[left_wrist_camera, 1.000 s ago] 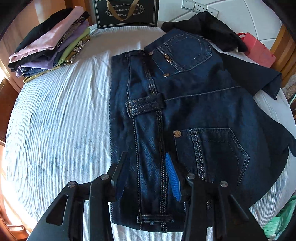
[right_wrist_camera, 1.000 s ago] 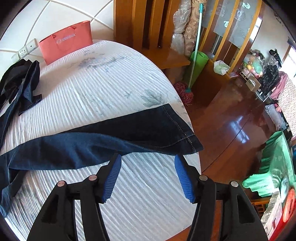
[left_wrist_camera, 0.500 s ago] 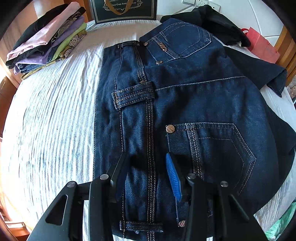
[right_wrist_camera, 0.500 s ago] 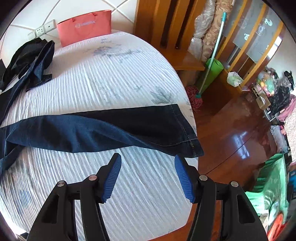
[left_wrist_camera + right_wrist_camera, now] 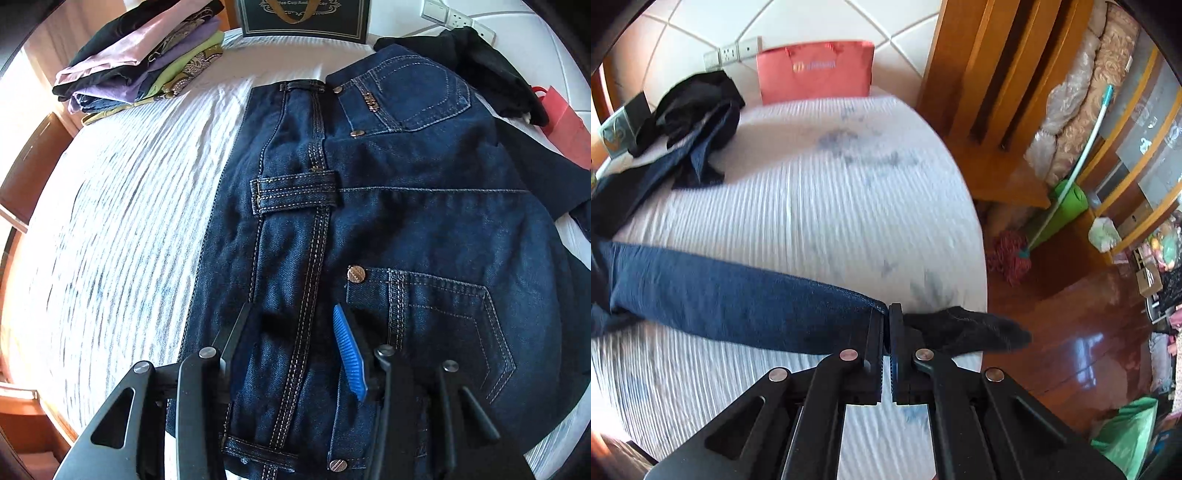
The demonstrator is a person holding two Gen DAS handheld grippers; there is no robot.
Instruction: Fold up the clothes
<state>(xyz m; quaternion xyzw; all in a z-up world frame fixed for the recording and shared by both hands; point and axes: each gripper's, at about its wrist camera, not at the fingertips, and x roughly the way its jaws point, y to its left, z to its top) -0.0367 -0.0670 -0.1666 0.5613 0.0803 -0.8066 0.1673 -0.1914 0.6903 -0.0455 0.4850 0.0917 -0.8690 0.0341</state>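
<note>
Left wrist view: my left gripper (image 5: 291, 332) hovered with its jaws spread wide over the waistband end of the dark blue jeans (image 5: 388, 229), holding nothing. The jeans lay flat, back side up, on the white ribbed bedspread (image 5: 110, 240), with 2 back pockets and a belt loop (image 5: 295, 194) in sight. The blue ribbed pad (image 5: 349, 356) of one finger stood over the denim beside the nearer pocket (image 5: 443, 325). A stack of folded clothes (image 5: 144, 55) sat at the far left corner of the bed, well apart from the jeans. A dark gift bag (image 5: 303, 18) stood at the head of the bed, and a black garment (image 5: 480, 70) lay crumpled against the jeans' far edge, next to a red paper bag (image 5: 565, 125).

Right wrist view: my right gripper (image 5: 887, 321) was pinched together on the hem end of a jeans leg (image 5: 738, 302), close to the bed's edge. The leg ran leftward across the bedspread (image 5: 831, 206), and the hem (image 5: 971, 328) hung past the fingers over the wooden floor (image 5: 1071, 332). The red paper bag (image 5: 814, 72) leaned against the tiled wall, with the black garment (image 5: 694, 103) to its left. A mop (image 5: 1012, 254) rested on the floor beside the bed. This view was motion-blurred.
</note>
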